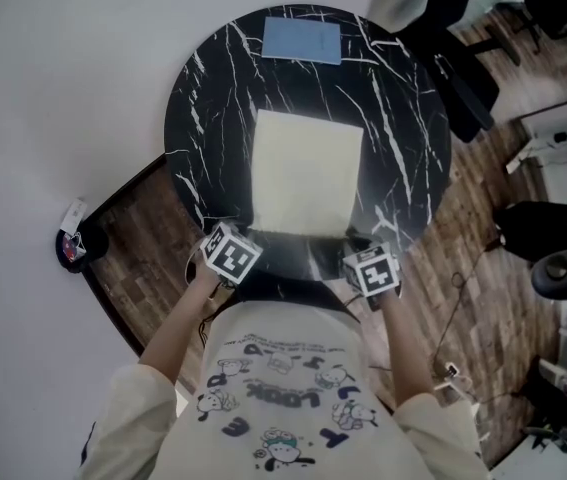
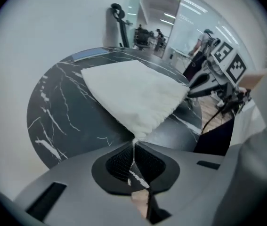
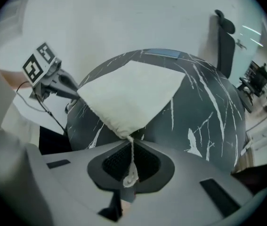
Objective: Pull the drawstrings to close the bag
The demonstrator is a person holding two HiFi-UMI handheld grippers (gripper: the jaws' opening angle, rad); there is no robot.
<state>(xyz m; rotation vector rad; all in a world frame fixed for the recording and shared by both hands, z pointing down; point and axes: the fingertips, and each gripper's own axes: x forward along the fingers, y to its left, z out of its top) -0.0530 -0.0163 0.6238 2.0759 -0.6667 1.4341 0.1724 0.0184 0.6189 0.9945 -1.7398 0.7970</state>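
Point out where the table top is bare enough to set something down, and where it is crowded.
Bare marble lies on the table left of the bag, right of it, and in a band between it and the blue sheet. The near edge is crowded: left gripper and right gripper each pinch a drawstring there.

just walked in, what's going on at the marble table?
A person at the round black marble table has a hand-held gripper in each hand and is working on a cream drawstring bag that lies flat on it. The left hand-held gripper is shut on the left drawstring at the bag's near left corner. The right hand-held gripper is shut on the right drawstring at the near right corner. The mouth isn't cinched yet. A blue sheet lies at the far edge.
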